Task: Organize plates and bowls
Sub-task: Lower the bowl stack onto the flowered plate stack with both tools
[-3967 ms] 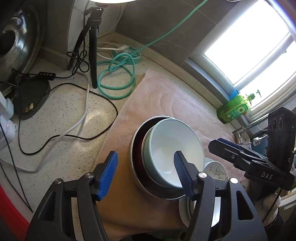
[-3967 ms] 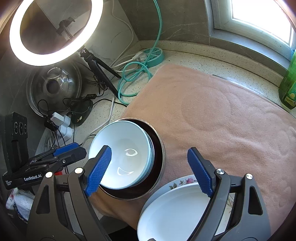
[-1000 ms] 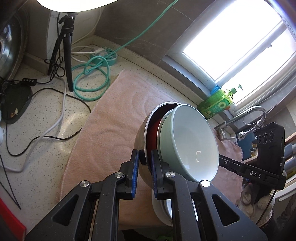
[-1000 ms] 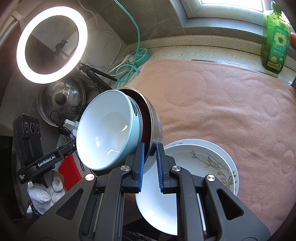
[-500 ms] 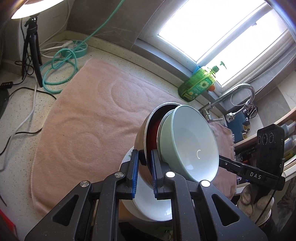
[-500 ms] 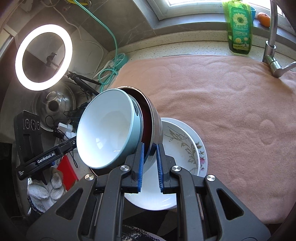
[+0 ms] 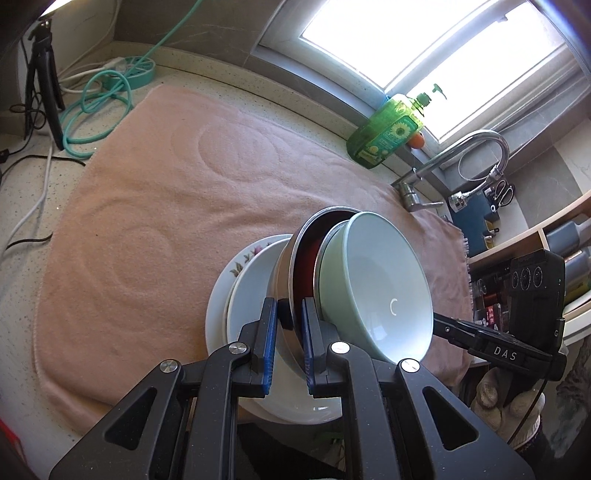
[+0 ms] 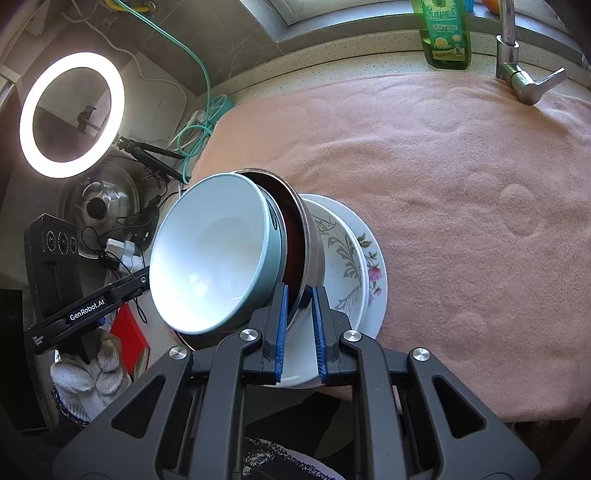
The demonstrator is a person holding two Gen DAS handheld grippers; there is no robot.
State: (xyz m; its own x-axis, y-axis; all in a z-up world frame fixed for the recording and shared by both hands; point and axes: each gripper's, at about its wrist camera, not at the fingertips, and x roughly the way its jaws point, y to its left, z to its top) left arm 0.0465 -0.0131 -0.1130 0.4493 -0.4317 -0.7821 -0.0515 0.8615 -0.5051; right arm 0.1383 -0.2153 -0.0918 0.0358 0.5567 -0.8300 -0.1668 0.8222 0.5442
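A steel bowl with a dark red inside [image 7: 295, 254] [image 8: 310, 236] holds a pale green bowl [image 7: 373, 284] [image 8: 214, 254] nested in it. My left gripper [image 7: 289, 332] is shut on the steel bowl's rim on one side. My right gripper [image 8: 299, 317] is shut on the rim on the opposite side. Together they hold the two bowls in the air above a stack of white floral plates [image 7: 240, 295] [image 8: 354, 258] that lies at the near edge of the pink towel [image 7: 166, 192] [image 8: 461, 192].
A green dish-soap bottle [image 7: 388, 133] [image 8: 443, 33] and a tap [image 7: 461, 158] [image 8: 517, 66] stand at the window side. A ring light [image 8: 70, 114], its tripod [image 7: 44, 66], coiled green cable [image 7: 99, 103] and a steel lid [image 8: 98, 199] lie left of the towel.
Both grippers closed on the steel bowl's rim, lifted the nested bowls off the towel and carried them right. The bowls now hang over the plate stack.
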